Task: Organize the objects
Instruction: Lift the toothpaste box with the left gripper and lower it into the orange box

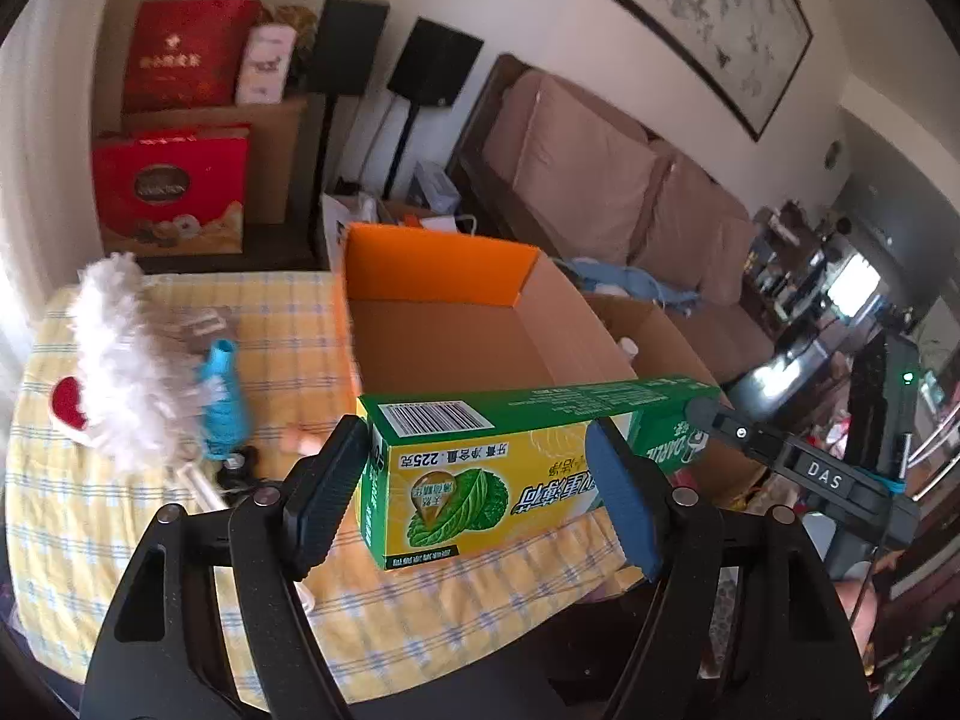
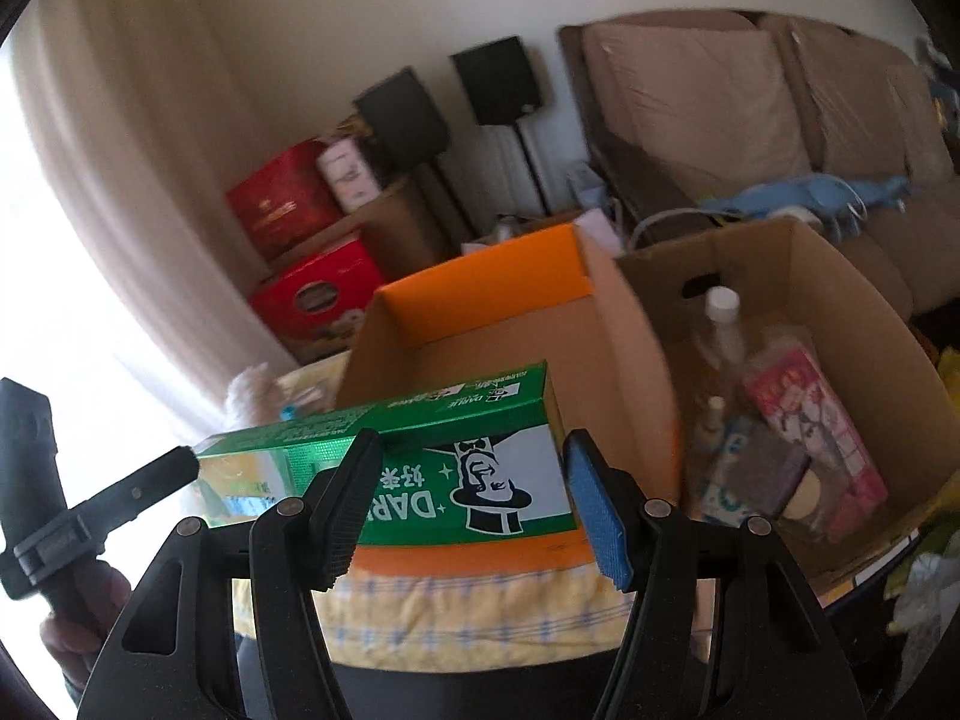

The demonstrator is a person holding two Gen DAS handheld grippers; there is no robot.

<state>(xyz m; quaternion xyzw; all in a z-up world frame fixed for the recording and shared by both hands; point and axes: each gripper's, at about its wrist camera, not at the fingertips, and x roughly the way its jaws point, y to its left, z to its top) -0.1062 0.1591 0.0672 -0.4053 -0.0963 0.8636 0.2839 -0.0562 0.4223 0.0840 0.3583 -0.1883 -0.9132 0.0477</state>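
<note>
Both ends of the green and yellow toothpaste box are pinched: the left hand-held gripper is clamped on one end, the right hand-held gripper on the other, so it hangs above the counter's near edge, in front of the empty orange-lined cardboard box. A white feather duster lies toward the counter's left edge. Past the right edge, another cardboard box holds bottles.
</note>
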